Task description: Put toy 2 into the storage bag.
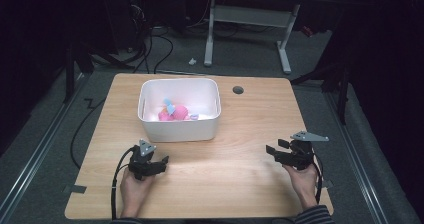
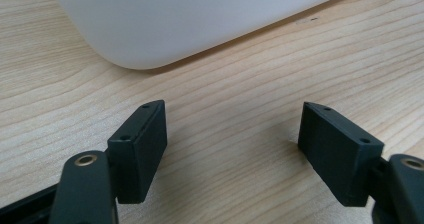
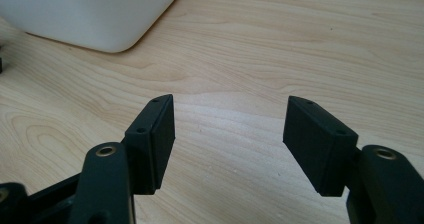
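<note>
Resting on a pale wooden table, two black two-jaw grippers are catalogued, each held in one hand of a person seated at the near edge.

Left gripper: held low over the table, near the front wall of a white rounded plastic bin. In the left gripper view its jaws are seen spread wide, released, with bare wood grain between them; the bin's curved lower corner is seen just beyond the jaws, apart from them. A black cable is seen trailing from it toward the near edge.

Right gripper: held near the table's right edge, well apart from the bin, with a grey three-cornered plate on top. In the right gripper view its jaws are likewise seen standing apart, nothing grasped, only table surface between them; a corner of the bin is seen farther off at upper left.

Contents of the bin: a pink soft toy with a light blue piece on it, lying on the bin's floor toward the middle; finer detail cannot be told.

Also noted: a dark round grommet hole in the table, just right of the bin.
</note>
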`<control>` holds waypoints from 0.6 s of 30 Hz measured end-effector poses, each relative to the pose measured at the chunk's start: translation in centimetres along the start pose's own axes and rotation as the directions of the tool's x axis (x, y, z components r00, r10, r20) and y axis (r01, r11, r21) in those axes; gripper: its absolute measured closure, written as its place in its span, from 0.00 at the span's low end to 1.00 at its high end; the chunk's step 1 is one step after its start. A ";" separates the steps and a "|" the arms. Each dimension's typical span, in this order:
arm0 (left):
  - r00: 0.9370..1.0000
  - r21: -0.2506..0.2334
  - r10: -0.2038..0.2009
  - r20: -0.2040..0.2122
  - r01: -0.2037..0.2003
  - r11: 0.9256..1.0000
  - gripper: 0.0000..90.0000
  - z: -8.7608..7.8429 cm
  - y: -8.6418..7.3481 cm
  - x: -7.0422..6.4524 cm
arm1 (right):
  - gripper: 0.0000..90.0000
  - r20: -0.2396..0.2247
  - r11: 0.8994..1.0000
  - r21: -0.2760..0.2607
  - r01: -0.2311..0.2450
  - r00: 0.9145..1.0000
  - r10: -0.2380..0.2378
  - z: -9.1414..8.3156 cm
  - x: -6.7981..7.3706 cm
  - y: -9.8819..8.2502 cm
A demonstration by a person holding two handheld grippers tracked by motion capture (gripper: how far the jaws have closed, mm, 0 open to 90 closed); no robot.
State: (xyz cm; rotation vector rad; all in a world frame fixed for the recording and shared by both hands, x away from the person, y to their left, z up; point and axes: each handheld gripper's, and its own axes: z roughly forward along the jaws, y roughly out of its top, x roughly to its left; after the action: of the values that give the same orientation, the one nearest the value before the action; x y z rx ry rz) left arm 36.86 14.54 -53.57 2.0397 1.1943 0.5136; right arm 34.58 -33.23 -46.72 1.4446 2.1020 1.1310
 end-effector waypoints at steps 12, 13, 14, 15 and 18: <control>1.000 0.000 0.000 0.000 0.000 1.000 0.31 0.0 0.0 0.0 | 0.41 0.014 1.000 0.022 0.008 1.000 -0.008 2.4 0.2 -1.7; 1.000 0.000 0.000 0.000 0.000 1.000 0.31 0.0 0.0 0.0 | 0.41 0.019 1.000 0.027 0.004 1.000 -0.004 2.5 0.3 -1.8; 1.000 0.000 0.000 0.000 0.000 1.000 0.31 0.0 0.0 0.0 | 0.41 0.026 1.000 0.029 0.005 1.000 -0.005 2.8 0.3 -2.0; 1.000 0.000 0.000 0.000 0.000 1.000 0.31 0.0 0.0 0.0 | 0.41 0.028 1.000 0.029 0.010 1.000 -0.010 3.0 0.3 -2.1; 1.000 0.000 0.000 0.000 0.000 1.000 0.31 0.0 0.0 0.0 | 0.41 0.057 0.999 0.042 0.026 0.998 -0.028 3.6 0.4 -2.5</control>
State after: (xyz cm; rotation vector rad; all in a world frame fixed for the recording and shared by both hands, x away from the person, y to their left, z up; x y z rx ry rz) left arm 36.86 14.54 -53.57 2.0398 1.1942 0.5134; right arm 35.28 -31.81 -50.82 1.4455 2.1107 1.0290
